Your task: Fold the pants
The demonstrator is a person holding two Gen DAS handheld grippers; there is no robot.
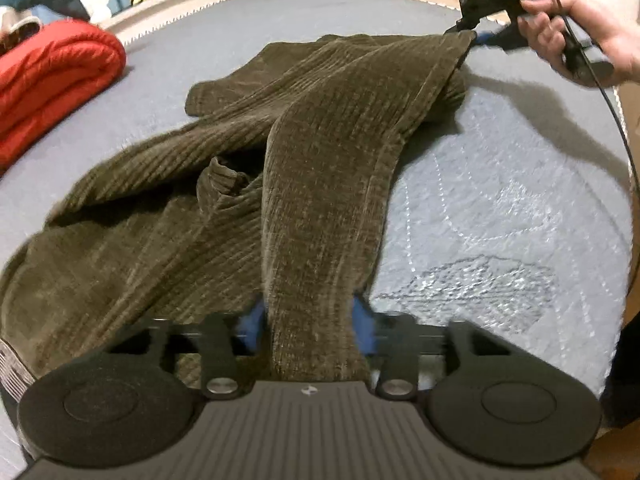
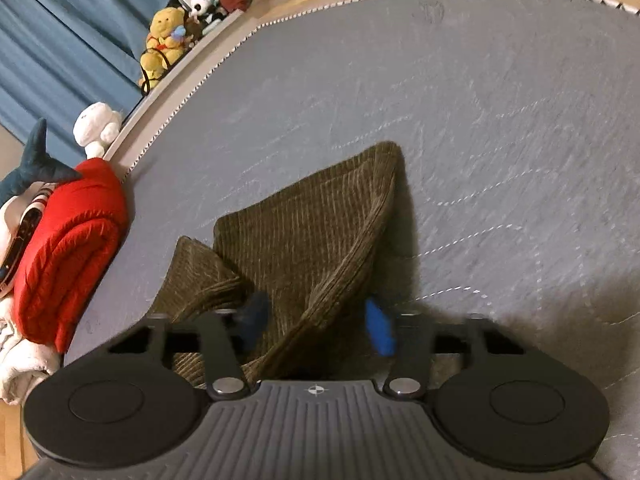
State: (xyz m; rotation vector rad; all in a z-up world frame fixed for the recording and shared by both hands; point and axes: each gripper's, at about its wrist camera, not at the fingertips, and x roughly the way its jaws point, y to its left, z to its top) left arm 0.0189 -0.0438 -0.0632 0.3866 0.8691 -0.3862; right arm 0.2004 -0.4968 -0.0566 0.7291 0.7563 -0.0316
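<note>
Olive-brown corduroy pants [image 1: 248, 152] lie crumpled on a grey-blue quilted mattress [image 1: 500, 208]. My left gripper [image 1: 312, 320] is shut on one end of a pant leg, which stretches taut away from it to my right gripper [image 1: 476, 34], seen at the top right in a hand. In the right wrist view my right gripper [image 2: 316, 324] holds the other end of the pants [image 2: 304, 232] between its blue pads [image 2: 380, 328], lifted above the mattress [image 2: 480, 120].
A folded red blanket [image 1: 52, 84] lies at the mattress's left edge, also in the right wrist view [image 2: 68, 256]. Plush toys [image 2: 164, 44] and a white toy [image 2: 98, 128] sit on a ledge beyond the bed, before blue curtains [image 2: 60, 40].
</note>
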